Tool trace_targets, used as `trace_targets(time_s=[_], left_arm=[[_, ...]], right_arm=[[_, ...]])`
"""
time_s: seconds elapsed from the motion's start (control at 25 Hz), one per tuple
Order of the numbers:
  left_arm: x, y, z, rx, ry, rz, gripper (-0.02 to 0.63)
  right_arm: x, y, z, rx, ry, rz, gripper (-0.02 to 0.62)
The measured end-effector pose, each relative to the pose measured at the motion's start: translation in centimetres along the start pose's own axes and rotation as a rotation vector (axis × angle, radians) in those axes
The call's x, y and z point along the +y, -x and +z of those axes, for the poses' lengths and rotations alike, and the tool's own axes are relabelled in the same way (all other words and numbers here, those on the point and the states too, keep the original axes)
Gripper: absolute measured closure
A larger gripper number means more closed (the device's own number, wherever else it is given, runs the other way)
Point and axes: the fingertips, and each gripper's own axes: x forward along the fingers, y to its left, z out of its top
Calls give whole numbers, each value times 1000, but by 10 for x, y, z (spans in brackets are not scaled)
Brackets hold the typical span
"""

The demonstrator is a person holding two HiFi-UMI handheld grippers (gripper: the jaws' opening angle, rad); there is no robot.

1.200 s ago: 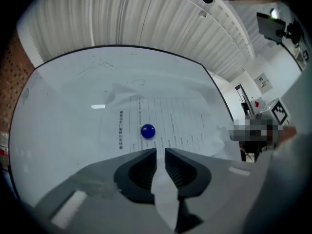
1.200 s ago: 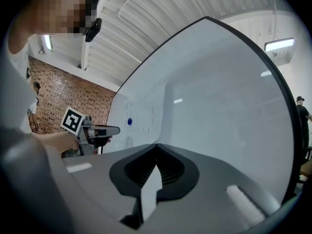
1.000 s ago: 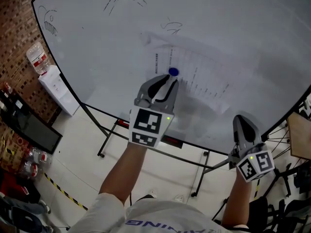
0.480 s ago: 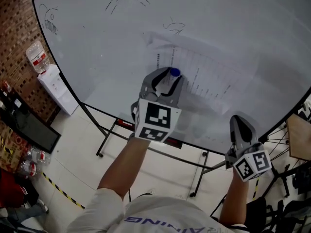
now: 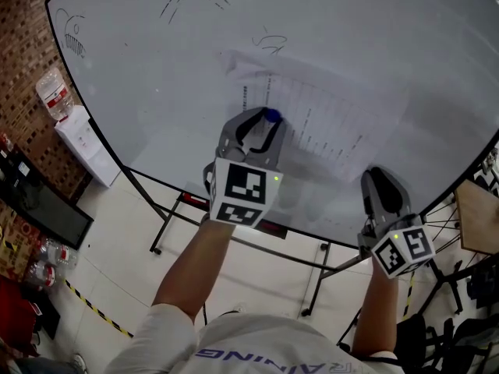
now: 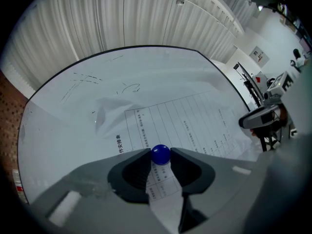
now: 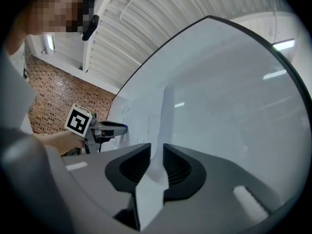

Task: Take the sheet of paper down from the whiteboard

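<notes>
Sheet of paper [image 5: 327, 123] hangs on the whiteboard [image 5: 156, 68] under a blue magnet [image 6: 160, 154]. Your left gripper [image 6: 160, 156] is closing, its tips touching the magnet on both sides. Your right gripper [image 7: 157, 152] is opening, with the sheet's edge loose between its jaws.

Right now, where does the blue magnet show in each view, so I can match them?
Head view: blue magnet just above centre, between the left hand-held gripper's closing jaws.
Left gripper view: magnet low centre, between the jaw tips.
Right gripper view: tiny blue spot at mid-left, at the far left hand-held gripper's tip.
Shared landmark: the sheet of paper pinned under it on the whiteboard.
</notes>
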Motion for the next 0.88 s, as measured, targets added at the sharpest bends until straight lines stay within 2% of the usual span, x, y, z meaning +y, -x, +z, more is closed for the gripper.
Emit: trace_targets(time_s=[0.08, 0.32, 0.48, 0.88], left_arm=[[0, 0, 0, -2, 2, -1, 471], [0, 0, 0, -5, 6, -1, 471], [0, 0, 0, -8, 11, 1, 471], [0, 1, 0, -10, 28, -8, 472]], right_arm=[[3, -6, 1, 10, 2, 12, 441], [7, -20, 2, 13, -18, 40, 434], [4, -23, 2, 6, -21, 30, 579], [7, -21, 2, -6, -36, 52, 588]])
